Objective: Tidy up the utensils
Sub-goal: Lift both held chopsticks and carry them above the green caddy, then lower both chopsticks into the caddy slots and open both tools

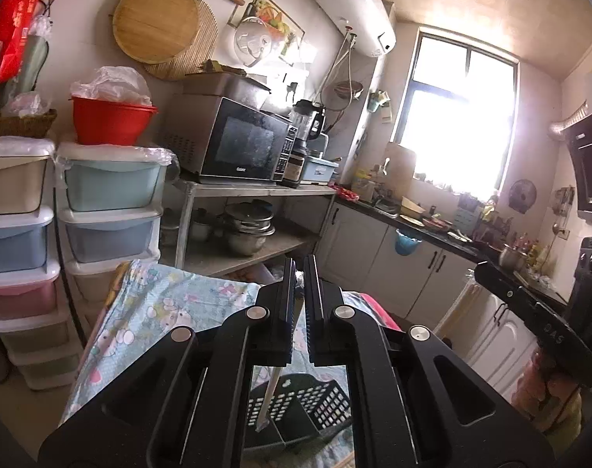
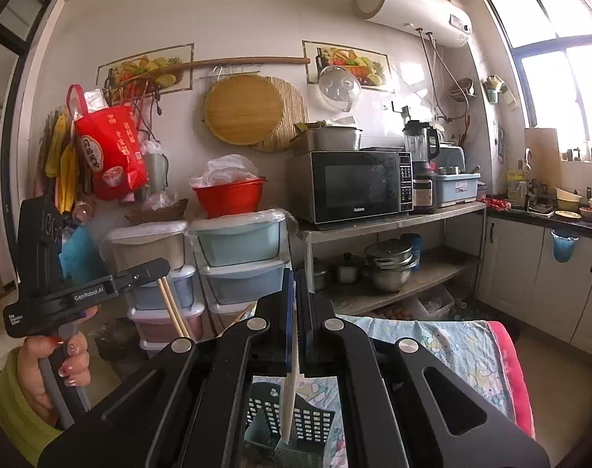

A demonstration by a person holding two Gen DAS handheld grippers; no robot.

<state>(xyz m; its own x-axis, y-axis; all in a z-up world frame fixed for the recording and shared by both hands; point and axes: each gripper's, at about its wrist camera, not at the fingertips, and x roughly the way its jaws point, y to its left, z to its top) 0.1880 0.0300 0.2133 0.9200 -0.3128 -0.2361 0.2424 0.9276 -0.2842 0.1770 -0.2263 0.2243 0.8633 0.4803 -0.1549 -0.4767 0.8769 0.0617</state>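
Note:
My left gripper (image 1: 300,269) is shut on wooden chopsticks (image 1: 268,394) that hang down from its pads. In the right wrist view this left gripper (image 2: 161,267) shows at the left, and the two brown chopsticks (image 2: 173,308) slant down from its tip. My right gripper (image 2: 296,277) is shut on a pale stick-like utensil (image 2: 292,397), whose lower end hangs over a black perforated utensil holder (image 2: 311,425). The holder (image 1: 319,401) stands on a table with a cartoon-print cloth (image 1: 159,304). At the right edge of the left wrist view is the right gripper (image 1: 479,271).
Stacked plastic drawers (image 2: 237,257) with a red bowl (image 2: 229,195) on top stand behind the table. A steel rack (image 2: 393,222) carries a microwave (image 2: 354,187) and pots. White cabinets (image 2: 530,273) and a cluttered counter run along the right. A hand (image 2: 57,358) grips the left tool.

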